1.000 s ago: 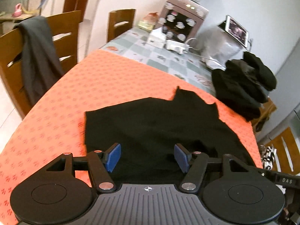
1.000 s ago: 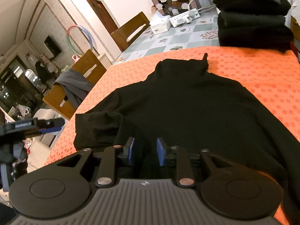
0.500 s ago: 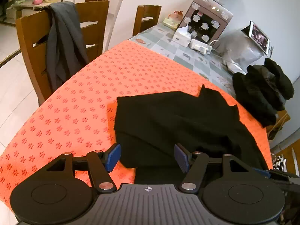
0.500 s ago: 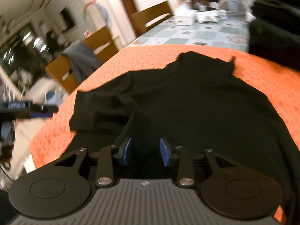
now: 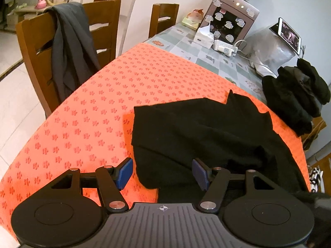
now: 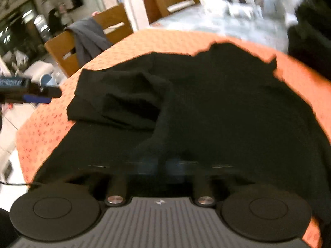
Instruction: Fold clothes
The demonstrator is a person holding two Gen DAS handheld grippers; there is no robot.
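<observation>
Now pinching the near hem of the black turtleneck sweater [image 6: 227, 103] with the right tool [image 6: 159, 165], jaws just drawn together, and, as far as the blur allows, clenched on a ridge of cloth that rises toward the pads. Likely gripping there to have a firm corner for lifting the lower edge up and over. Holding the left tool [image 5: 161, 173] released, pads wide apart, hovering low over the sweater's left lower corner with the cloth edge lying between the pads but untouched; probably lined up that way to take the matching corner so that both sides rise evenly. Keeping the sweater spread on the orange-covered table [image 5: 93, 113], collar pointing away, left sleeve already turned in across the body, which narrows the piece and suits a fold from hem to collar. Leaving the pile of dark folded clothes [image 5: 295, 103] at the far right end of the table, well apart from the working area, presumably as the place for finished pieces. Ignoring the grey garment [image 5: 70, 47] draped over a wooden chair [image 5: 31, 47] beside the table, perhaps a later item.
</observation>
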